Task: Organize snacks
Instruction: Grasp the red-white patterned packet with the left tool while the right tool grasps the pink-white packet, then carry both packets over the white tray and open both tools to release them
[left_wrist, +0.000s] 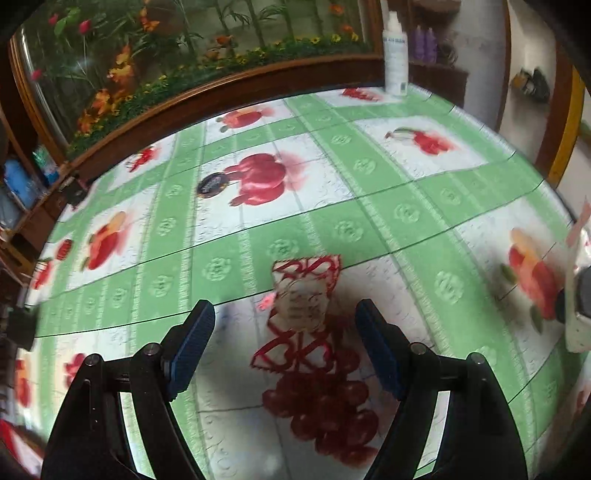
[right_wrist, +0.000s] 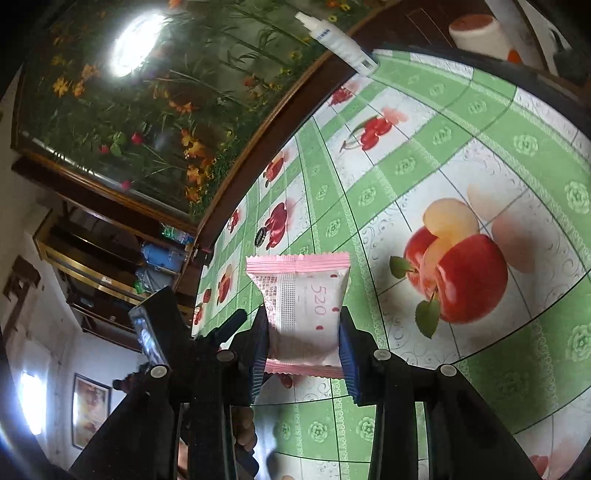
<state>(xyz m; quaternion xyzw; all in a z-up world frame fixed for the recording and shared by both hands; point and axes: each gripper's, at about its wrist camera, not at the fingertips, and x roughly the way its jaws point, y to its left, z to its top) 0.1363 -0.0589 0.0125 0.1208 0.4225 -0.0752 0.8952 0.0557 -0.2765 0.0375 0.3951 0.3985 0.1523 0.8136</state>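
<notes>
Hovering over the fruit-printed surface, the left gripper is standing with its jaws wide apart and nothing between them, lined up on a red-patterned snack packet that is lying flat just ahead of the fingertips, toward the near edge. The right gripper is carrying a pink-and-white snack packet, its jaws pinching the pouch by its two sides so that the crimped end is sticking up above the surface, clear of it.

The step in hand looks to be picking up the red packet with the left gripper while the right one is keeping its own load. To do this well, the person is best lowering the left jaws until the pads are straddling the packet across its narrow width, not its sealed ends, and closing gently, since the soft pouch is likely to crumple or slide on the slick cloth. The right grip is looking square, but a light pouch could tilt, so holding it level matters.

A white bottle is standing at the far edge, and a small dark round thing is lying well beyond the packet; neither is in the way.
</notes>
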